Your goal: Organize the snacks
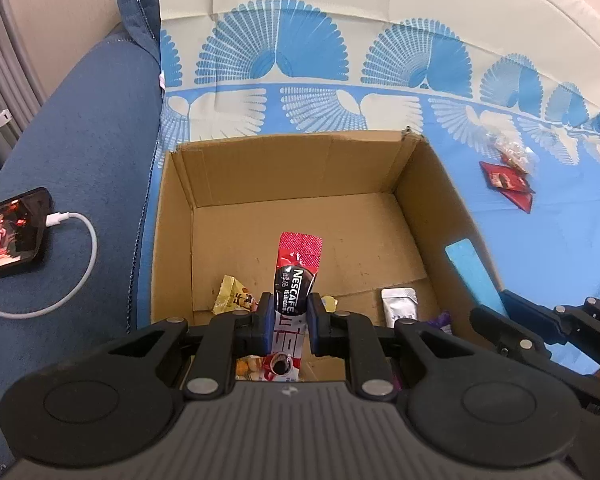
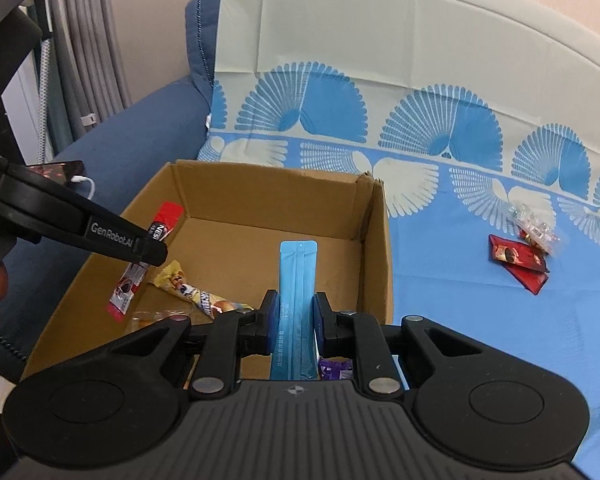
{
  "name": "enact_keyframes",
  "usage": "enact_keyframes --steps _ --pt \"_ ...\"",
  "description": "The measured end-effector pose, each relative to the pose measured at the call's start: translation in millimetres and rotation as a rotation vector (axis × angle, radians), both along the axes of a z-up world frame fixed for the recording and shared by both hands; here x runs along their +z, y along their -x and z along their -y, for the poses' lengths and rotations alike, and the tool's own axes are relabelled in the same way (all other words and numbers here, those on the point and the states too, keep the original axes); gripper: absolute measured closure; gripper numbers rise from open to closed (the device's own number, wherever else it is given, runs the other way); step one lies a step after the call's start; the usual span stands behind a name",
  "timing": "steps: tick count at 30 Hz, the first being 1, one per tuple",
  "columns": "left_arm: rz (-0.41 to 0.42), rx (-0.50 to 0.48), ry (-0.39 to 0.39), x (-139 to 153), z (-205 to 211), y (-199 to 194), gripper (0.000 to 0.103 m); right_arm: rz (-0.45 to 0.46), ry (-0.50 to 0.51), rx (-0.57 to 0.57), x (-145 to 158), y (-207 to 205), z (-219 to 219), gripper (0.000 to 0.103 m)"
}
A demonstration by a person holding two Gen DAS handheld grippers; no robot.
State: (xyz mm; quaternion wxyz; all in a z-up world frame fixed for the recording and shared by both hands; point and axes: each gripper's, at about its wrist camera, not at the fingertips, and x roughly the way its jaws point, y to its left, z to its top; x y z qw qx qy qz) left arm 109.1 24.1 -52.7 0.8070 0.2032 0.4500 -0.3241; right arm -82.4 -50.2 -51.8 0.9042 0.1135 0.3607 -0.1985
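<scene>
Cardboard box [image 1: 180, 216] with snack packets [image 1: 236, 294]

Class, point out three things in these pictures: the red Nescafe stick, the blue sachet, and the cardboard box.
Red Nescafe stick [image 1: 294, 280]: left wrist view, on its black label.
Blue sachet [image 2: 298, 280]: right wrist view, on its upper middle, above the gripper.
Cardboard box [image 2: 268, 188]: right wrist view, on the inside of its far wall.

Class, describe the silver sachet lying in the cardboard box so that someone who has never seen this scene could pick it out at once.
Start at the open cardboard box standing on the blue fan-patterned cloth. On its floor, in the left wrist view, look right of the red Nescafe stick held in the left gripper. The silver sachet lies flat there, the only plain metallic packet among coloured wrappers.
</scene>
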Motion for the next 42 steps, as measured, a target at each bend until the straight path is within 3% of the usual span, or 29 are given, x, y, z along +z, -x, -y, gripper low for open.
enact_keyframes --steps 6,7,8,9,10,11,12,13,19,24,26,32,34,37,42 --pt "-0.014 -0.003 -0.026 -14 7 -7 0.083 -0.021 -0.016 -0.009 -13 -8 5 0.083" --pt "-0.018 -0.002 -0.029 -15 7 -8 0.077 -0.025 -0.018 -0.011 -14 -9 5 0.082" --pt "-0.023 -0.003 -0.028 -17 8 -9 0.07 -0.031 -0.017 -0.013 -16 -9 5 0.081" --pt "-0.026 -0.013 -0.024 -18 8 -10 0.045 -0.036 -0.015 -0.016 -16 -9 6 0.08" --pt "-0.02 -0.022 -0.019 -18 9 -11 0.016 -0.042 -0.011 -0.023 -16 -9 5 0.072" --pt "0.002 -0.025 -0.01 -16 9 -10 0.006 -0.05 -0.005 -0.03 -16 -8 5 0.065" --pt "0.026 -0.029 0.004 -14 8 -8 0.0 -0.057 0.003 -0.041 -16 -7 5 0.049" --pt "0.051 -0.036 0.011 -11 8 -6 0.0 -0.059 0.009 -0.051 -16 -5 5 0.043" --pt "0.111 -0.107 -0.015 -7 10 2 0.0 -0.067 0.007 -0.072 -13 11 4 0.038" --pt "0.219 -0.321 0.136 14 0 14 0.0 -0.076 0.016 -0.085 -8 26 0 0.034" --pt "0.27 -0.317 0.114 24 1 11 0.0 -0.084 0.021 -0.086 -6 30 -2 0.034" --pt "0.657 -0.318 -0.01 40 -11 0 0.0 -0.101 0.041 -0.082 -2 33 -9 0.034" --pt "0.738 -0.337 -0.06 33 -11 -9 0.0 -0.108 0.046 -0.073 -1 30 -14 0.034" --pt "0.778 -0.363 -0.126 15 -13 -30 0.0 -0.124 0.048 -0.047 -1 23 -22 0.034" --pt "0.719 -0.346 -0.157 -10 -22 -67 0.0 -0.142 0.064 -0.011 2 12 -33 0.034"
